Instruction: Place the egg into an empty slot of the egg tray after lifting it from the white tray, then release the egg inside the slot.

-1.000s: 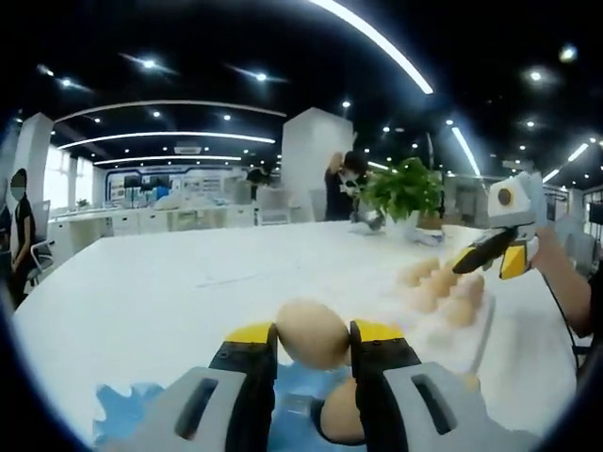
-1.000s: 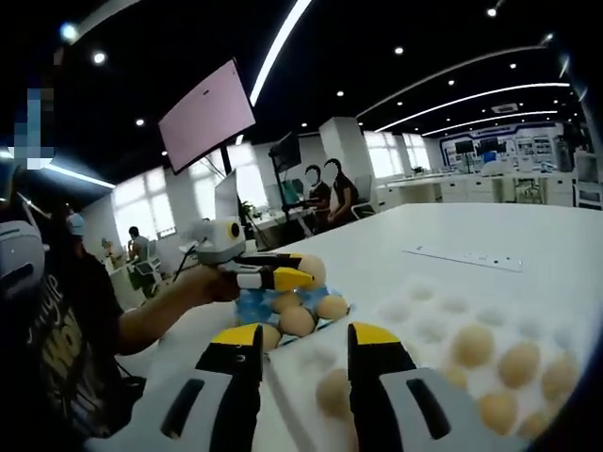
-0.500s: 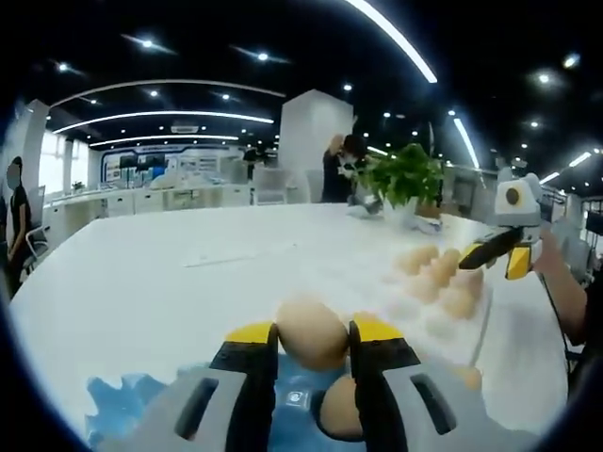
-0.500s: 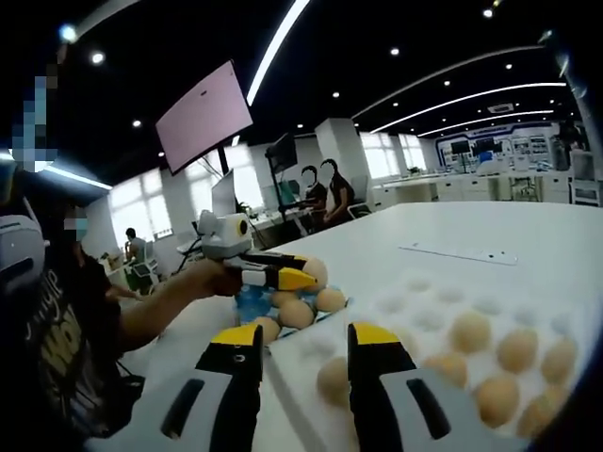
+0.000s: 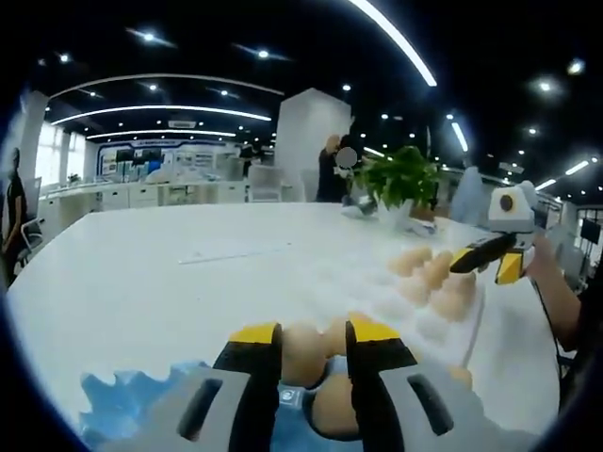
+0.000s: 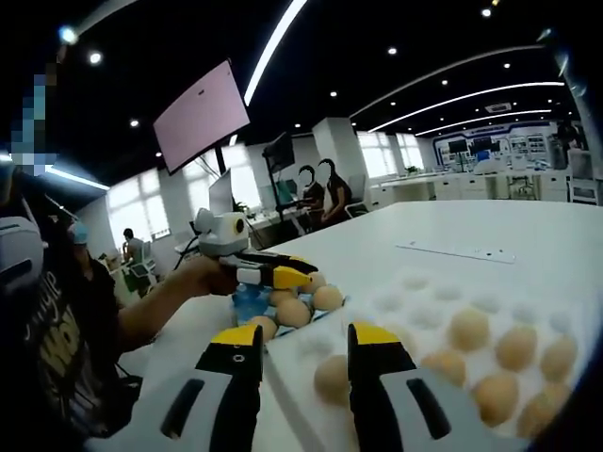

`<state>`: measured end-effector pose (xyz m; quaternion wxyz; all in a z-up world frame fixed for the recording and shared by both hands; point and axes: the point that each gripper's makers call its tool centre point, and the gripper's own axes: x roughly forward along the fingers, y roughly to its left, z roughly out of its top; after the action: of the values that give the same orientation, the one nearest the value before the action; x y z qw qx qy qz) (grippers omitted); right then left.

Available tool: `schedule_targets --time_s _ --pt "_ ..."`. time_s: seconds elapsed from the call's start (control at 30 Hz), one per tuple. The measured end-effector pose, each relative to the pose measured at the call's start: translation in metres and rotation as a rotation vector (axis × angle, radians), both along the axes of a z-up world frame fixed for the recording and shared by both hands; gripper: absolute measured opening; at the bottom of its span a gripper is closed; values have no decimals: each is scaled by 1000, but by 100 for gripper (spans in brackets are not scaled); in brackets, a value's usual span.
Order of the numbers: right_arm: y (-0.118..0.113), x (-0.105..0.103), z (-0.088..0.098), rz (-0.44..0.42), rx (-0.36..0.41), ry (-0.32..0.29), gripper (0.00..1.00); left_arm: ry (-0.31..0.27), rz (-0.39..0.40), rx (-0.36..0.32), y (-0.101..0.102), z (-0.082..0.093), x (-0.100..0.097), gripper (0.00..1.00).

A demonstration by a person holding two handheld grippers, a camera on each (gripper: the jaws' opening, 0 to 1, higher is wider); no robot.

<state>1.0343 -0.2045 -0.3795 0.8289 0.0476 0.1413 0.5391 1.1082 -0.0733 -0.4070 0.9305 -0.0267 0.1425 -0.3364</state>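
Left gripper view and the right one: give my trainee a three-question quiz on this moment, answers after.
1. True or false: the left claw is shut on an egg.
2. What does the right claw hold? A) an egg B) nothing C) a cloth
3. Fill in: beyond the egg tray stands a potted ____.

Key: 1 true; 2 B; 3 plant.

No readable text or labels.
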Motion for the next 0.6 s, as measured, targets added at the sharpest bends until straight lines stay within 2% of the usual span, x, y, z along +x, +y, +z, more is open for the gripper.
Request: schedule_targets --time_s 0.6 --pt "-34 5 10 -77 -45 -58 38 -70 -54 -9 -18 17 -15 35"
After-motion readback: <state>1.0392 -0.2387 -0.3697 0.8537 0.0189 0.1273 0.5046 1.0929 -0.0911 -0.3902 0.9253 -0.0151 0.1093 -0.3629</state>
